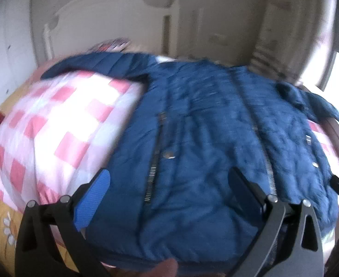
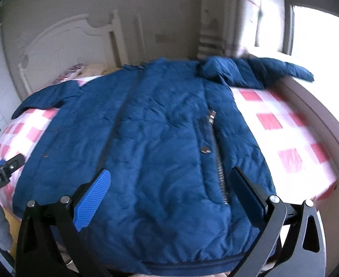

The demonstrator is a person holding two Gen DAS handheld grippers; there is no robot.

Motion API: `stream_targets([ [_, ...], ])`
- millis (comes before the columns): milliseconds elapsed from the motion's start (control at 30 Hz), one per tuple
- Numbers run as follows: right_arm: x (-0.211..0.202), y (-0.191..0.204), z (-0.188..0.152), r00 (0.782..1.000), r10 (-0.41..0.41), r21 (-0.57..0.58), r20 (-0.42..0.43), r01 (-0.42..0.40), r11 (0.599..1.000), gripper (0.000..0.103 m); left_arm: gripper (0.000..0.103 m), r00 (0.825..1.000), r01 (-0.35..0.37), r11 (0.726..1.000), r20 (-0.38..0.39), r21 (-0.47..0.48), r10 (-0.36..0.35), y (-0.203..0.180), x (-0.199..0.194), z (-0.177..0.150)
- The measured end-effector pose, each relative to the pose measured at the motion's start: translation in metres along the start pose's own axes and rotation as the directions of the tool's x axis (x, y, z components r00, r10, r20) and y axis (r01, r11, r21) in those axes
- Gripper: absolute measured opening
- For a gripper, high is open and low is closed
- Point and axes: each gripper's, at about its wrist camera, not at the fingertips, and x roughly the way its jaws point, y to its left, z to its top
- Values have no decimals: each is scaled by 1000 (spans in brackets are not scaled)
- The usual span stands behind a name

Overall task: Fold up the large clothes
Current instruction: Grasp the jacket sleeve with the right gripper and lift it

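- While the blue jacket [image 2: 146, 143] is lying spread front-up across the pink-and-white checked bedcover [image 2: 285, 120], hem toward the cameras and collar toward the white headboard [image 2: 72, 43], no fold is showing in it yet.
- Both sleeves are reaching outward: the left sleeve [image 1: 100, 65] is resting on the checks, and the right sleeve [image 2: 266, 71] is running toward the bright window side (its cuff is lying at the bed's edge).
- The left gripper [image 1: 169, 198] is hovering over the hem on the jacket's left half, its fingers standing wide apart with nothing between them.
- The right gripper [image 2: 169, 198] is hovering over the hem on the right half, near the pocket zipper [image 2: 218, 159], likewise spread wide and gripping nothing.
- The centre zipper [image 2: 116, 127] is running from hem to collar and appears closed, though blur is hiding the detail.
- Step in hand, as a judgement: the grippers are being positioned for the first fold, so the task is only starting.
- The next move is likely calling for each gripper to pinch a sleeve or side edge and bring it inward over the chest; the padded fabric looks thick and springy, so a deep bite would probably be needed.
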Motion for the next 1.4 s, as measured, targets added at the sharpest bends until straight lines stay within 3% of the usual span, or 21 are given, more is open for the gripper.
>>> stream_targets([
  [100,15,-22,3,999,-31,34,-15,31,999,99,101,999,-38,999,-17,-15,38,17,18,0],
  [233,34,-65,14,991,-129,93,-27,131,987,99,101,996,-90,996,-11,25,91,28,38,1],
  [433,52,-125,33,974,-221,196,-53,227,954,99,101,993,-109,992,-33,57,111,29,64,18],
  [567,58,-132,45,973,-225,182,-48,230,956,99,101,996,-82,993,-33,88,85,15,73,33],
  [667,65,-127,67,984,-176,152,-33,179,972,99,101,998,37,993,-46,114,-32,-7,77,52],
  [733,71,-129,86,994,-105,174,-33,109,979,99,101,986,156,978,-88,139,-145,-27,86,69],
  [767,78,-134,96,996,-79,198,-29,83,977,99,101,974,210,967,-121,145,-194,-36,93,76],
  [867,110,-155,118,995,-70,292,-68,87,952,99,101,902,382,914,-271,135,-336,-77,124,96],
  [900,124,-167,125,996,-51,337,-67,70,939,99,101,887,412,900,-290,141,-360,-91,132,103],
  [933,131,-174,130,997,-49,356,-63,69,932,99,101,885,418,894,-295,161,-361,-104,138,107],
  [1067,173,-210,152,987,-136,425,-83,159,891,96,101,944,298,905,-236,305,-231,-163,167,127],
  [1267,227,-247,179,968,-211,464,-134,249,850,91,101,958,240,895,-244,376,-154,-197,212,120],
  [1400,251,-260,196,954,-265,459,-139,299,836,89,101,964,248,892,-183,377,-190,-196,217,111],
])
